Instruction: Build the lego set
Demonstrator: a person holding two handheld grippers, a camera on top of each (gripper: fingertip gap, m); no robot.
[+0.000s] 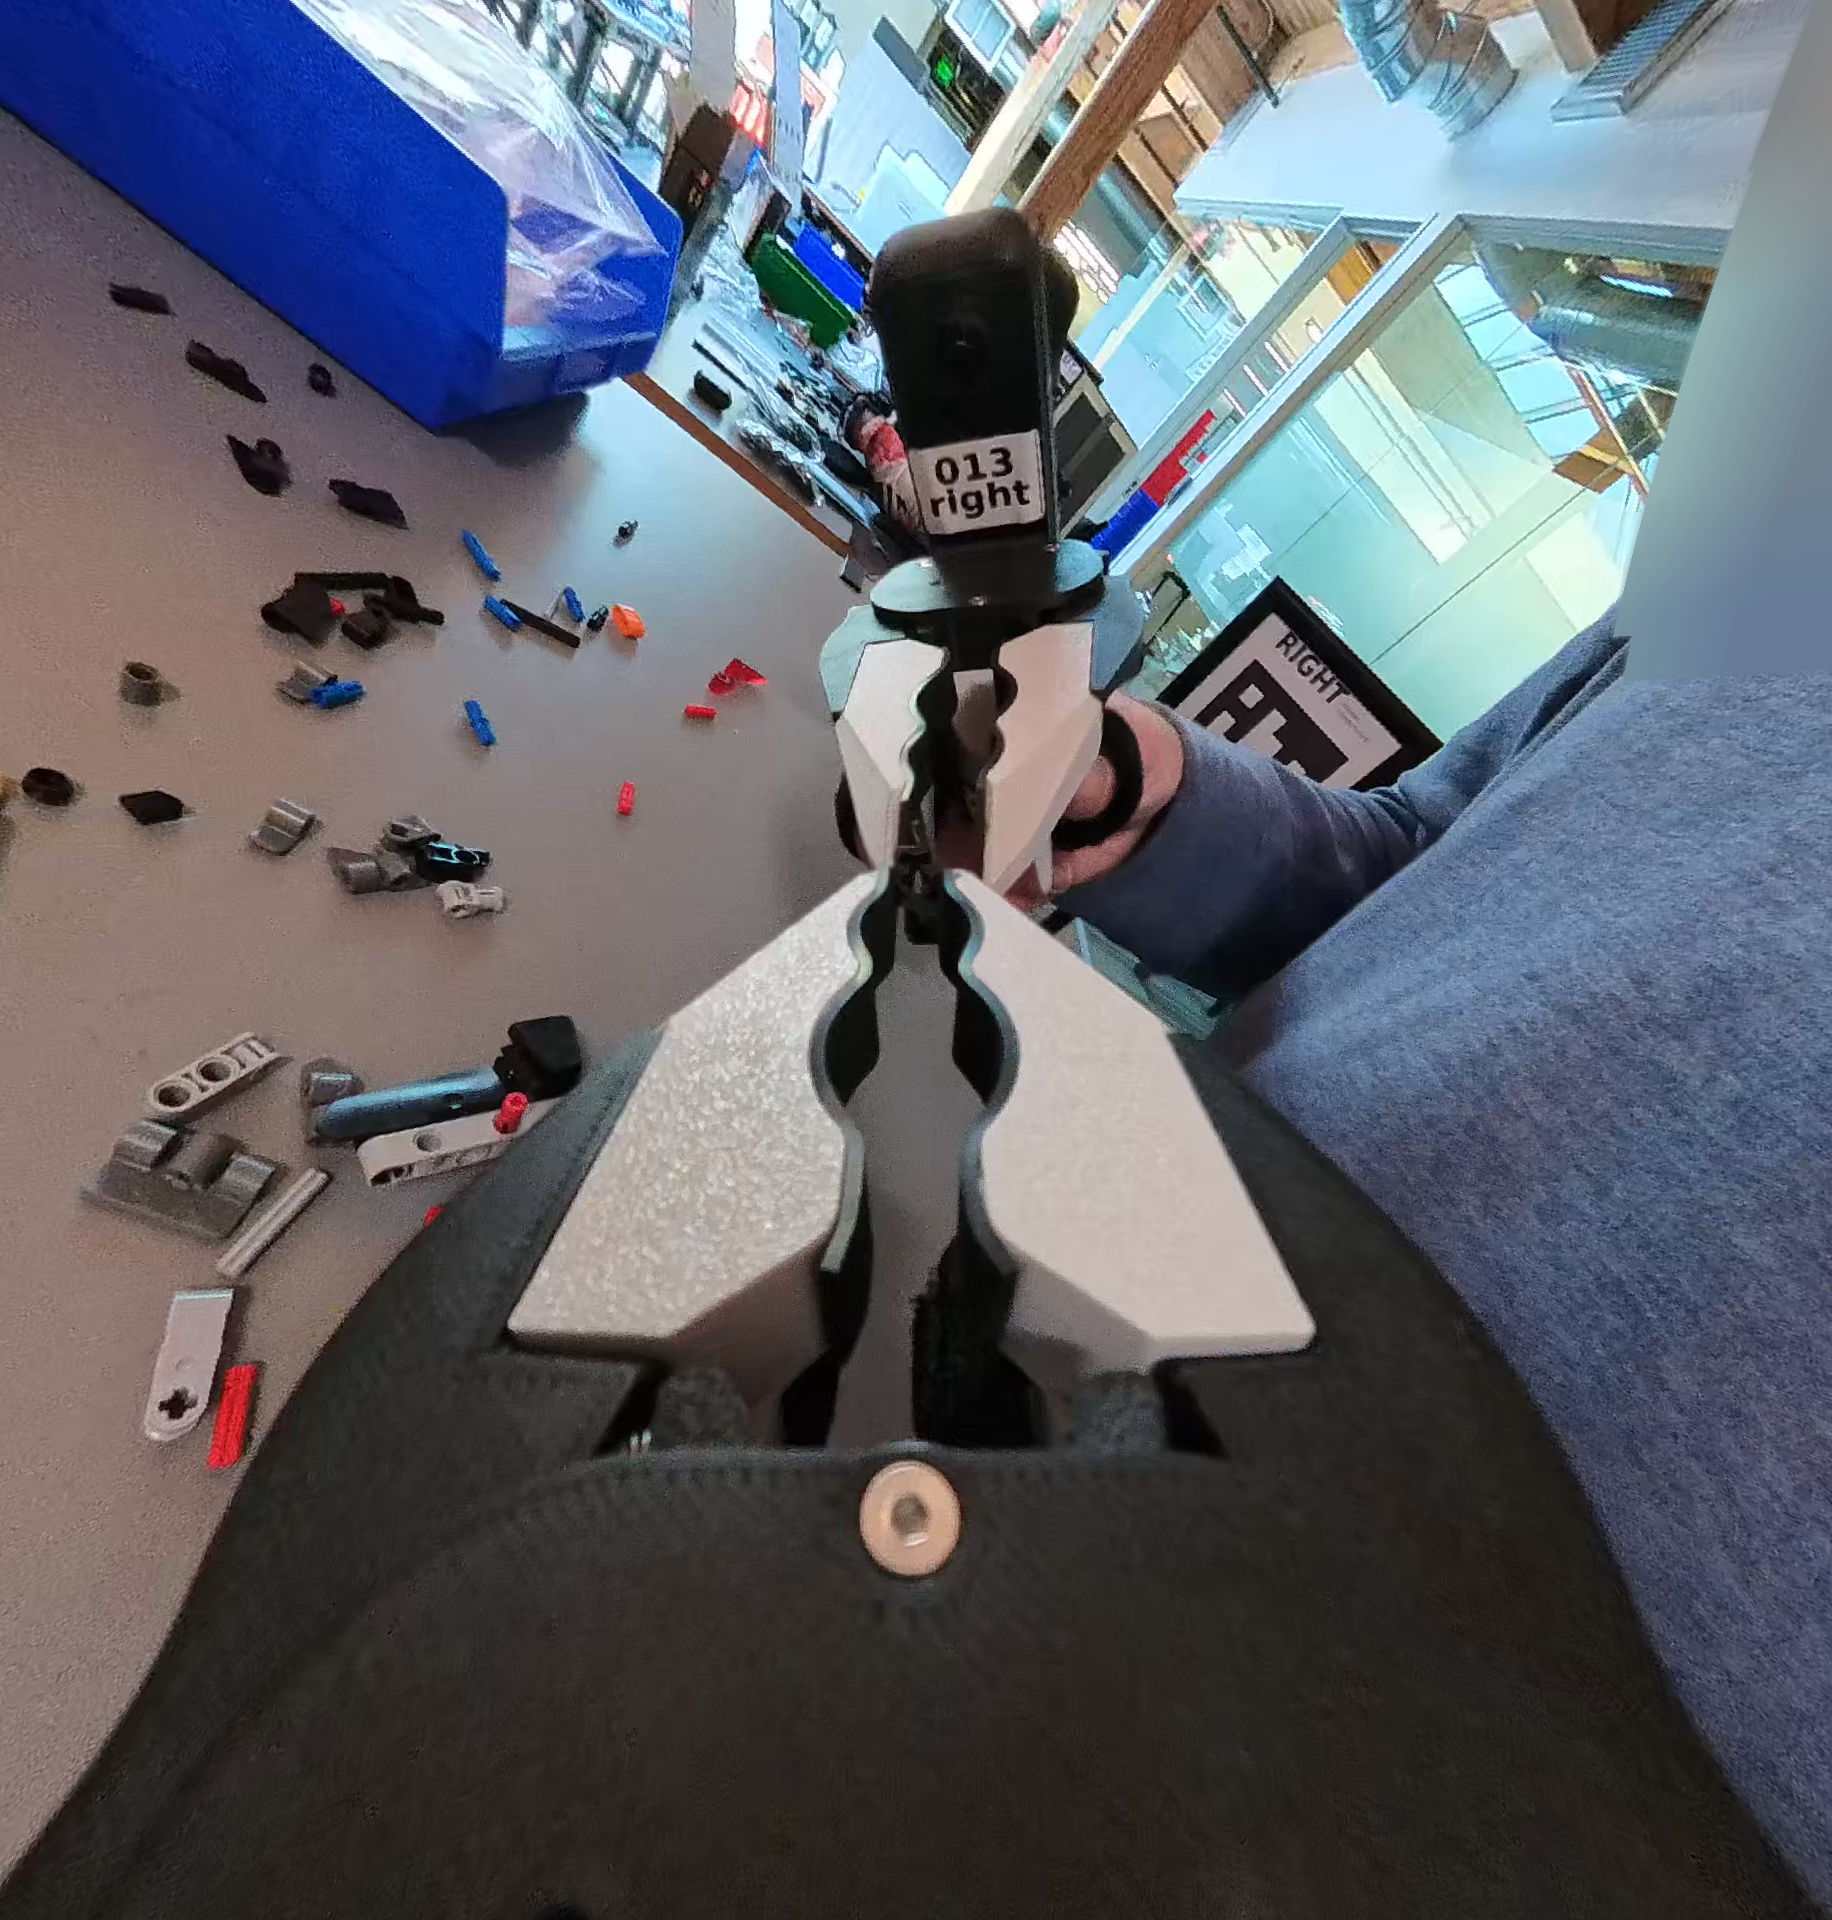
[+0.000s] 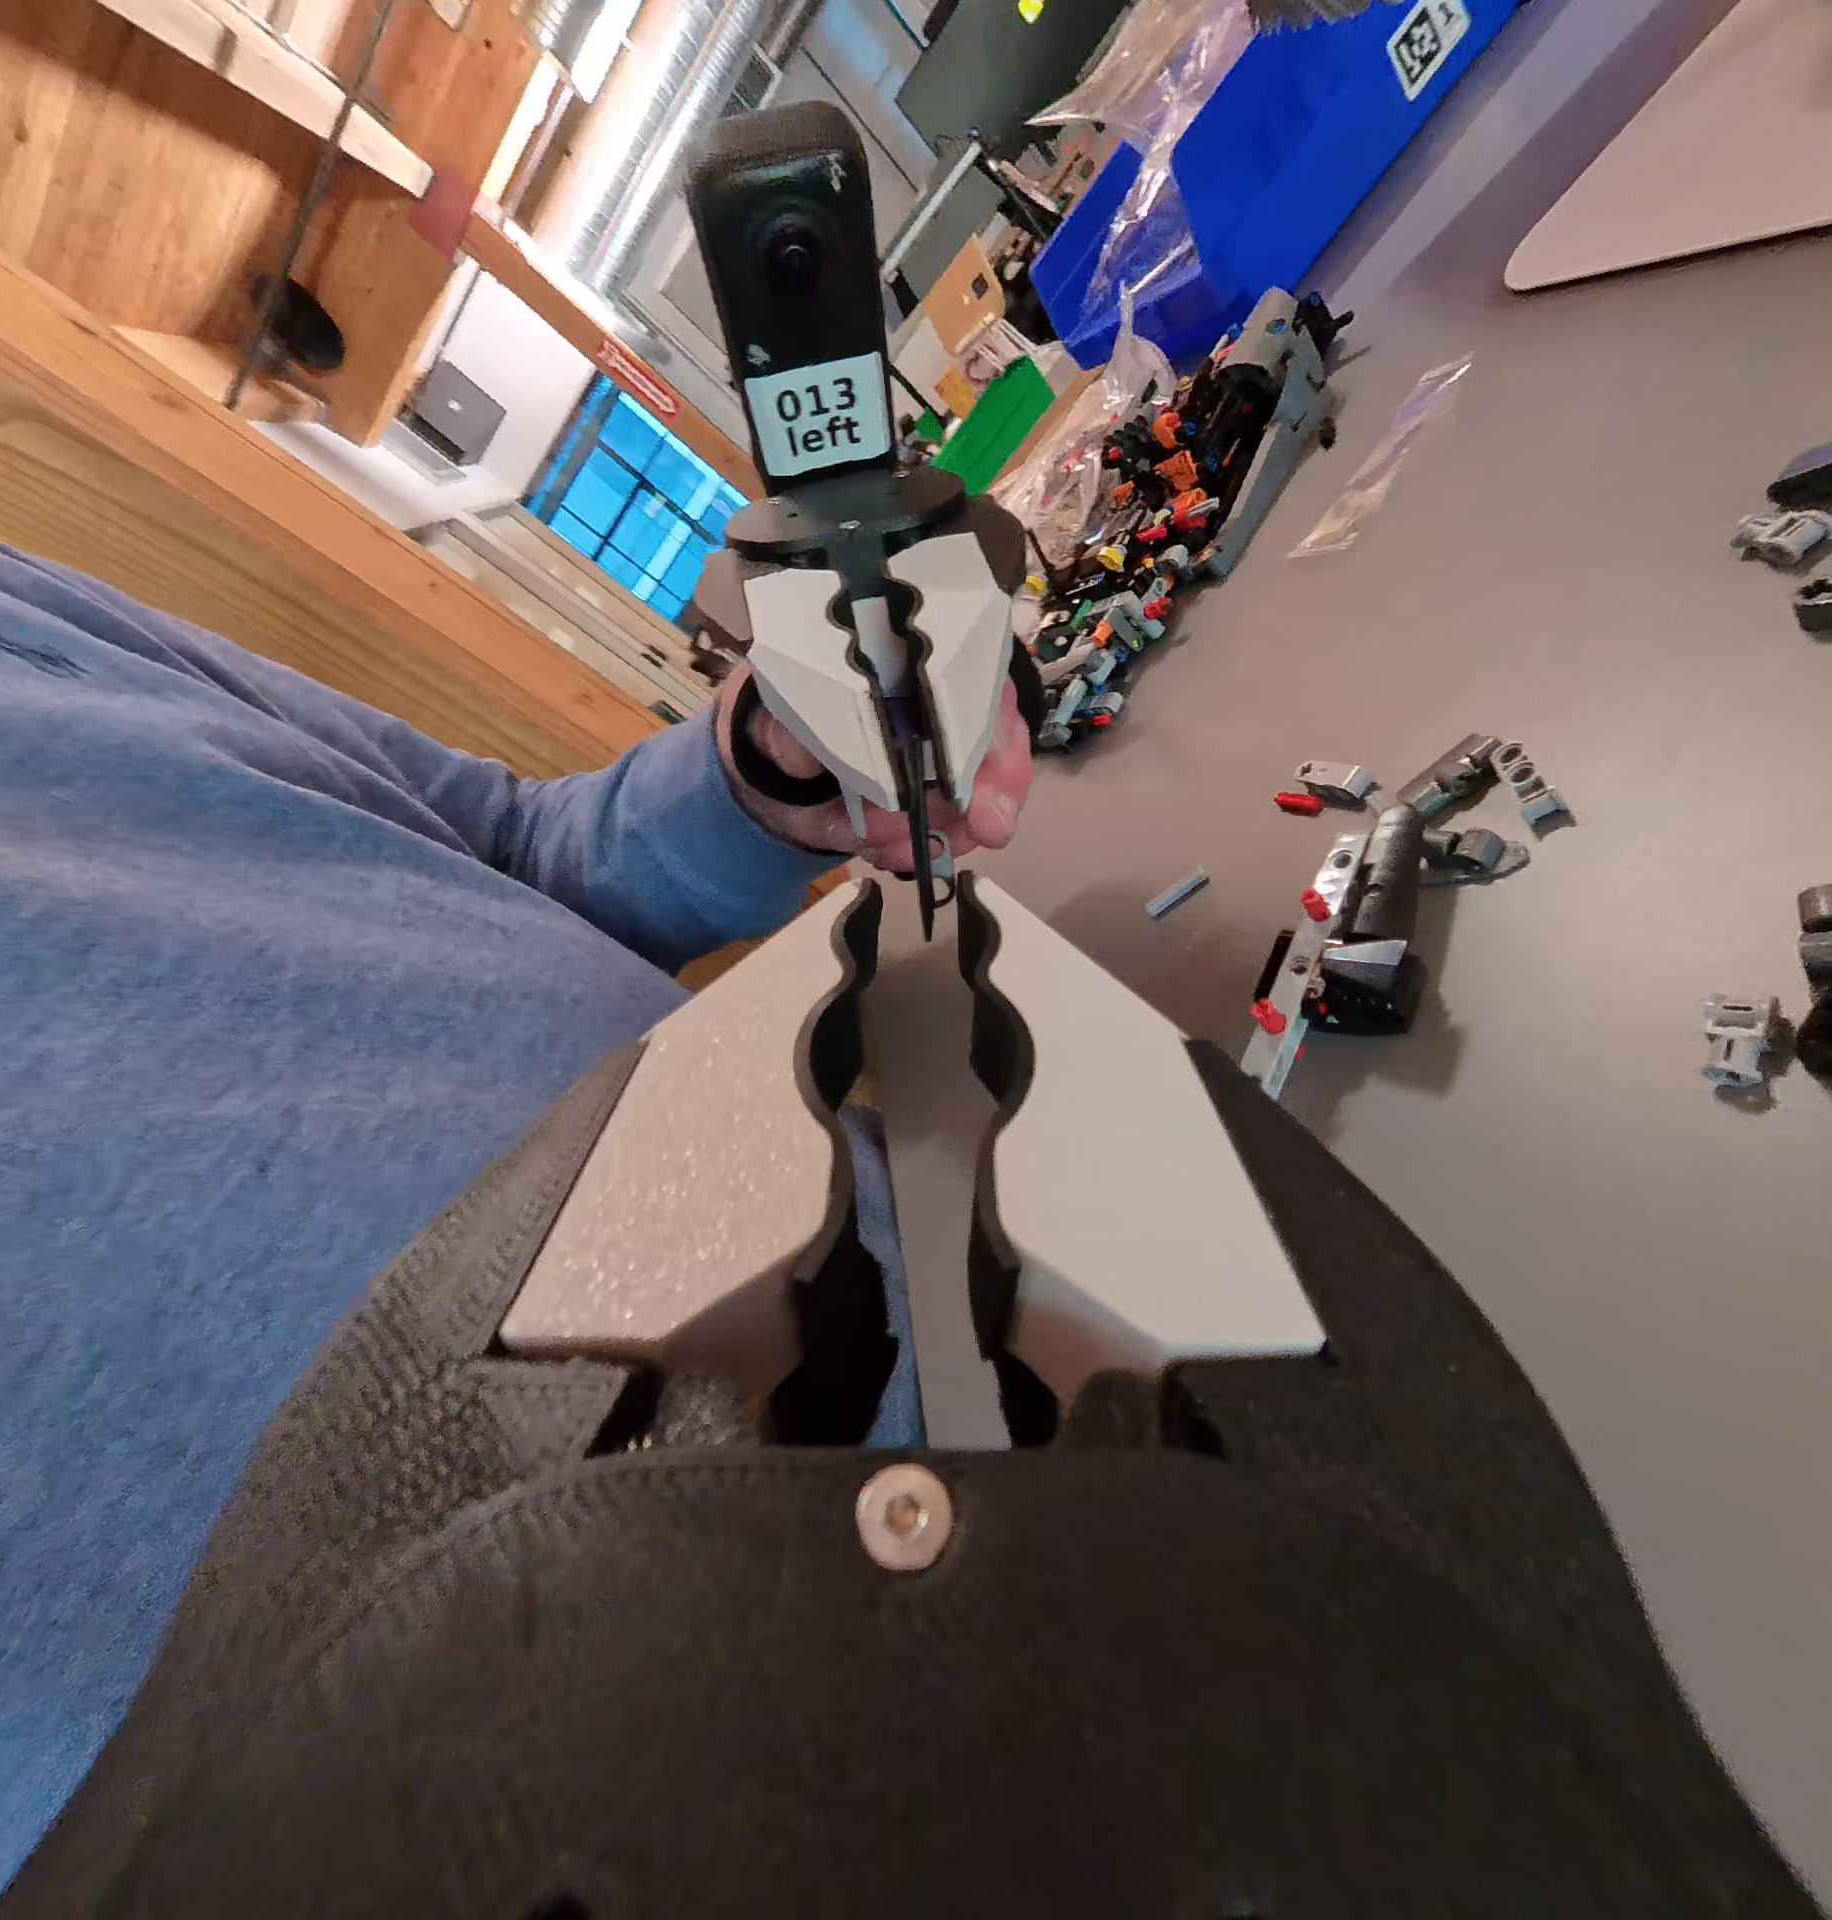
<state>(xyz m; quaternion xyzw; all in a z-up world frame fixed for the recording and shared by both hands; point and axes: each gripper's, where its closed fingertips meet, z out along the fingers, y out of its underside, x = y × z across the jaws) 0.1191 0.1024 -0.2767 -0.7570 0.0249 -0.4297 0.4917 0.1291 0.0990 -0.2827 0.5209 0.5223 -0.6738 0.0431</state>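
My two grippers point at each other, tip to tip, in the air over the grey table's near edge. My left gripper is shut on a thin black lego piece, which sticks out of its tips in the right wrist view. A small grey part sits against that piece. My right gripper has its jaws a narrow gap apart, and the black piece's end lies in that gap. I cannot tell whether its pads press on the piece. It also shows in the left wrist view.
Loose black, grey, blue and red lego parts lie scattered on the table. A partly built grey and black assembly and a pile of parts lie farther out. A blue bin stands at the back. A person's blue sleeve is close by. My left and right fingertips are right by each other.
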